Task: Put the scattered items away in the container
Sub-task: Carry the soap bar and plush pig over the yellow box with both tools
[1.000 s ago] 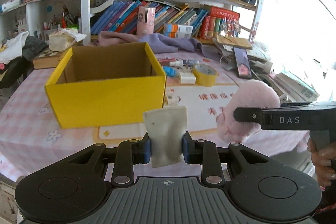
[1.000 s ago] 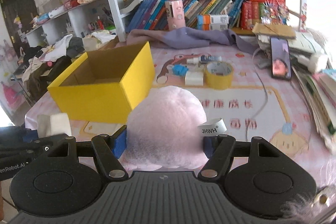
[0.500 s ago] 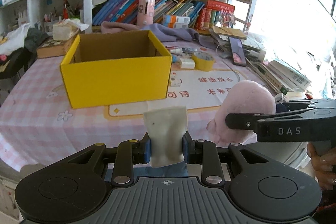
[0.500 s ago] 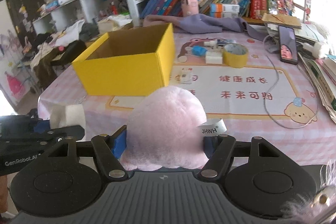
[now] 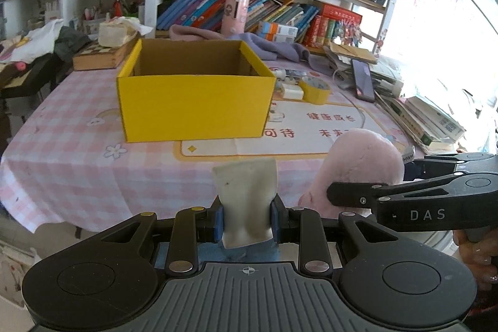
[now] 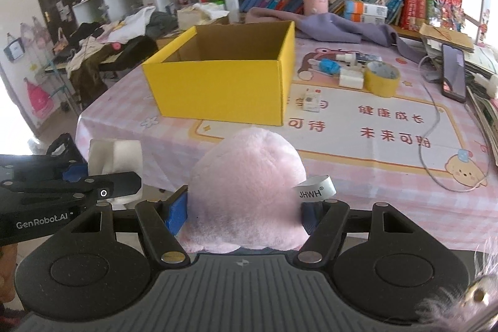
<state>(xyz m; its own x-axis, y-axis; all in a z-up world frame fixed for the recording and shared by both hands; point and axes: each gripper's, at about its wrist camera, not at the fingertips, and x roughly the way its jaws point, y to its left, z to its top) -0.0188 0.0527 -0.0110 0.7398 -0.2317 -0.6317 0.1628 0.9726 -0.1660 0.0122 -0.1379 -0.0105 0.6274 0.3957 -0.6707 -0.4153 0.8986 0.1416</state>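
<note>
Pink plush toy (image 6: 246, 185), fluffy with a white label, sits clamped in the right tool (image 6: 246, 207); the left tool (image 5: 246, 215) pinches an off-white pouch (image 5: 246, 201). At 12 o'clock on the table (image 5: 62, 164), the yellow cardboard box (image 5: 196, 108) stands open, its contents hidden.

Yellow box (image 5: 194, 108) on pink checked tablecloth (image 5: 62, 164); cream pouch (image 5: 246, 201) and pink plush toy (image 6: 246, 192) between blue-padded fingers (image 6: 178, 212).
</note>
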